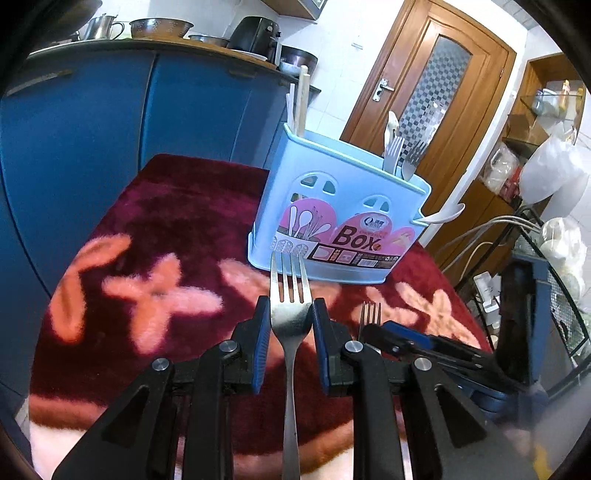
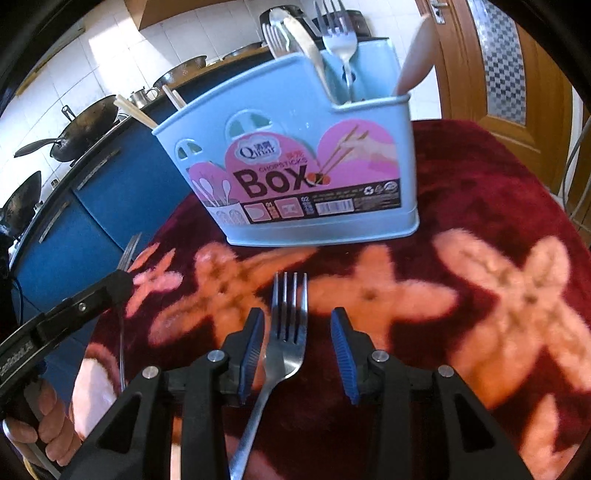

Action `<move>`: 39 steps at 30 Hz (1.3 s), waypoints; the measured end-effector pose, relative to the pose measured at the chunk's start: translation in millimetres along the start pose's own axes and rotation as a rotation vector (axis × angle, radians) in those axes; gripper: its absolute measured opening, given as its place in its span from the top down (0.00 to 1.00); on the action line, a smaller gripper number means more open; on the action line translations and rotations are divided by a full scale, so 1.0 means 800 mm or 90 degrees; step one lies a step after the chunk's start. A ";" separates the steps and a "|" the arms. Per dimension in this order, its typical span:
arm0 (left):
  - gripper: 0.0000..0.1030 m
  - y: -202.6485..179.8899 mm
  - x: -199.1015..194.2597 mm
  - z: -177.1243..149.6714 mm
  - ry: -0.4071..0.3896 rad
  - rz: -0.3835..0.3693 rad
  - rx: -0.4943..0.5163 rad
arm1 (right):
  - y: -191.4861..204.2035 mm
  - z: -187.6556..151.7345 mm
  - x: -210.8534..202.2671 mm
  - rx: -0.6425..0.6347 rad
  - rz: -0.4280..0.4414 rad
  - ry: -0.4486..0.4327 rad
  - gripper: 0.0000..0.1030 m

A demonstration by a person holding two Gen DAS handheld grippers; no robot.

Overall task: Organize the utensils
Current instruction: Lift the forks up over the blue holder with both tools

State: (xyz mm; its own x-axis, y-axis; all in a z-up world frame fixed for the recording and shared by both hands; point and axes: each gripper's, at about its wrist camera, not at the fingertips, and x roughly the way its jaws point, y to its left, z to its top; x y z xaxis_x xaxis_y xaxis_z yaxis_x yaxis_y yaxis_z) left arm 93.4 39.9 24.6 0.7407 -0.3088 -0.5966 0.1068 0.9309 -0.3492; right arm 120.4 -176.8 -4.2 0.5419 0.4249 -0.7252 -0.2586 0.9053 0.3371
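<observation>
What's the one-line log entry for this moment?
left gripper: shut on fork | right gripper: open around second fork | utensil box: upright on red cloth, ahead

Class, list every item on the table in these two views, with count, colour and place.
Cutlery box: one, light blue, upright on cloth.
Cloth: one, maroon with pink flowers, covering table.
Chopsticks: at least two, pale wood, box's tall end.
Boxed forks: at least two, silver, box's low end.
Plastic spoon: one, whitish, box's side pocket.
Left fork: one, silver, gripped by left gripper.
Right fork: one, silver, between right gripper's open jaws.
Grippers: two, black, blue pads, foreground.
</observation>
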 end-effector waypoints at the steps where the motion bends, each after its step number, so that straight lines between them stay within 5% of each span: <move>1: 0.79 0.000 -0.001 0.000 -0.001 -0.002 0.000 | 0.001 -0.001 0.001 -0.001 0.002 0.001 0.71; 3: 0.79 0.000 -0.004 -0.001 -0.006 -0.006 -0.002 | 0.003 -0.002 -0.002 -0.006 0.003 -0.003 0.89; 9: 0.79 -0.003 -0.016 -0.002 -0.025 -0.013 0.005 | 0.010 -0.005 -0.028 -0.017 0.005 -0.048 0.94; 28: 0.81 -0.037 -0.064 0.016 -0.108 -0.047 0.044 | 0.061 0.008 -0.148 -0.117 -0.057 -0.270 0.96; 30: 1.00 -0.040 -0.065 0.022 -0.111 -0.048 0.049 | 0.064 0.013 -0.155 -0.126 -0.066 -0.286 0.96; 39: 1.00 -0.044 -0.054 0.045 -0.111 -0.065 0.053 | 0.064 0.040 -0.174 -0.141 -0.091 -0.323 0.96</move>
State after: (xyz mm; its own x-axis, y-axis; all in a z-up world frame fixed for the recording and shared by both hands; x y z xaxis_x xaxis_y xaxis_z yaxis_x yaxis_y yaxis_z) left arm 81.3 27.3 88.6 0.8258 -0.3713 -0.4246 0.2370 0.9115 -0.3361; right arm 57.2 -189.7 133.3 0.8859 0.2972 -0.3561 -0.2864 0.9544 0.0839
